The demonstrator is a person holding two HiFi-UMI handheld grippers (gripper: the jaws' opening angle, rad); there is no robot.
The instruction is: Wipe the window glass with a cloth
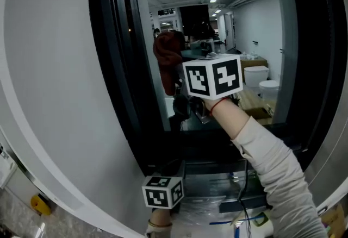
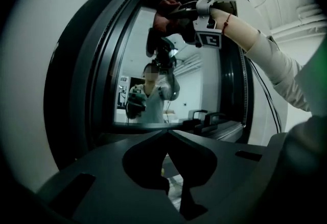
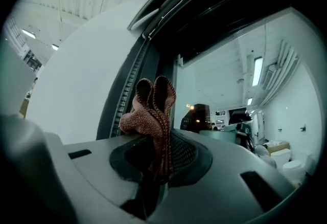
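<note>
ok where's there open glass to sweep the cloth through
Open glass lies right of the cloth up to the frame, and above it to the frame's top. Crowded: the left edge, where the cloth sits near the frame, and below the sill, with the left gripper and a cable.

A black sill (image 1: 217, 147) runs along the foot of the window glass (image 1: 261, 41). In the left gripper view, two black loop-shaped pieces (image 2: 204, 116) stand on the sill near its right end.

Just below the sill, in the head view, is a grey metal ledge (image 1: 212, 180). Crumpled clear plastic film (image 1: 204, 204) lies across the ledge's front edge. A thin black cable (image 1: 246, 188) crosses the ledge toward its right end. A flat black piece (image 1: 242, 204) lies beside the cable, with a narrow blue strip (image 1: 228, 223) nearer the front edge.

At lower left is a speckled grey floor (image 1: 16, 215). A small yellow object (image 1: 41, 204) lies on it; its kind cannot be told.
</note>
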